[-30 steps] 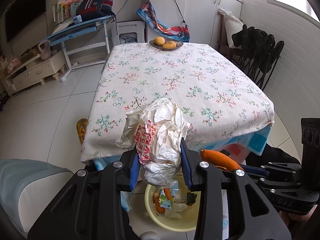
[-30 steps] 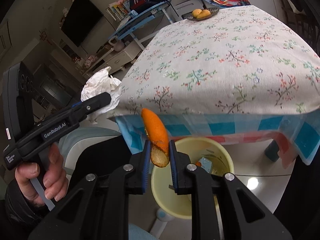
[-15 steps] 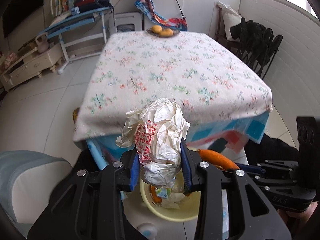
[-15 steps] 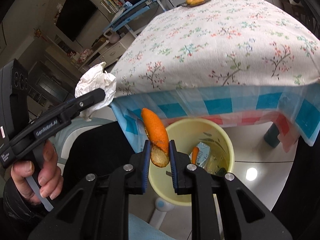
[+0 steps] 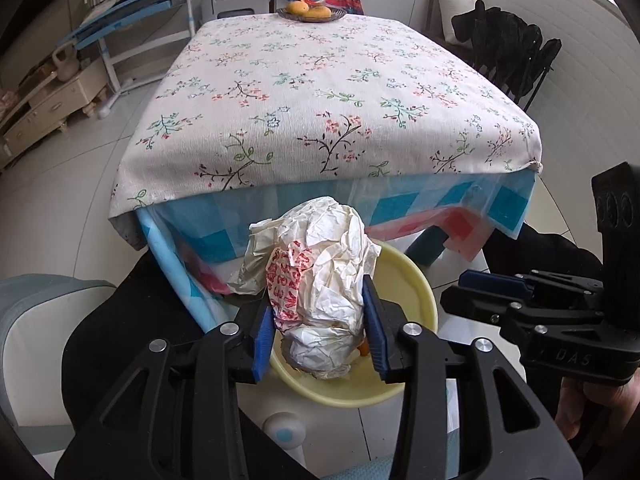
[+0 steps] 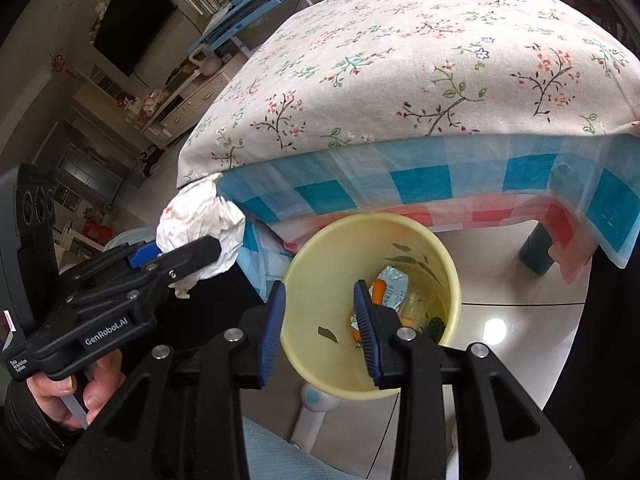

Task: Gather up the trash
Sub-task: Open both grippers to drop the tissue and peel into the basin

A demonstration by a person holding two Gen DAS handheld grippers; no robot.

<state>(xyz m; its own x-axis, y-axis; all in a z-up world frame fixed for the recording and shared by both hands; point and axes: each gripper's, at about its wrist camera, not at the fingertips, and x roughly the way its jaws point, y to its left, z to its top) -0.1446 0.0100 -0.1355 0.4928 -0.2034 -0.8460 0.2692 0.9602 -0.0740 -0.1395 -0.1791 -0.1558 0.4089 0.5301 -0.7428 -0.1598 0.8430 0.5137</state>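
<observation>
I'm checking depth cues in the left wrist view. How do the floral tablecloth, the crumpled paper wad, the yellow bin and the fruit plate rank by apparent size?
1. floral tablecloth
2. crumpled paper wad and yellow bin: unsure, since the wad hides much of the bin and sits nearer the camera
3. fruit plate, smallest, though it is farthest away

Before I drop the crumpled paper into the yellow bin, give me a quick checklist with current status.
1. Crumpled paper between the left tongs: ok; the tongs are opening.
2. Paper lined up over the yellow bin: ok in the left wrist view, where it covers the bin's mouth.
3. Right tongs free of load: ok, opening with nothing between them, above the bin.
4. Room in the bin: ok, only an orange peel and a wrapper low inside.
5. Checked tablecloth hanging clear of the bin mouth: cannot tell.
</observation>
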